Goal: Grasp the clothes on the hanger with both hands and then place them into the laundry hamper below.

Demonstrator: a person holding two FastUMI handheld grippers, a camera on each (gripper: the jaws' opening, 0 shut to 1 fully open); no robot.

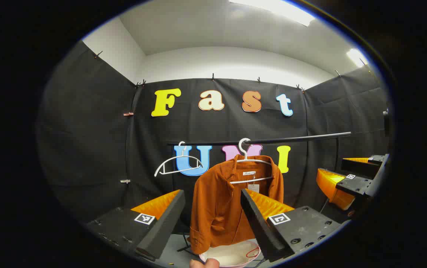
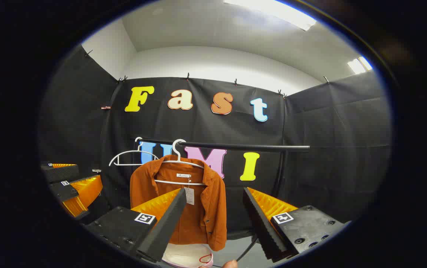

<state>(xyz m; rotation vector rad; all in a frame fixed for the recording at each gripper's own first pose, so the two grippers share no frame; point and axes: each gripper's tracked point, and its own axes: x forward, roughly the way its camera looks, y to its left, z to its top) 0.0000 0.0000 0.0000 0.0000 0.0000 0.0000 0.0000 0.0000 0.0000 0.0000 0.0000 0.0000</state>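
Both cameras look straight ahead at the back wall of the booth, tipped up a little so the ceiling shows too. The left gripper view looks out between its own two fingers at the orange jacket (image 1: 232,201), which hangs near the middle, a bit away. The other gripper (image 1: 351,178) sits at its right edge. The right gripper view stands more to the right, so the jacket (image 2: 183,201) hangs left of middle. Both views share the black rail (image 2: 235,146), the white hangers and the jacket.
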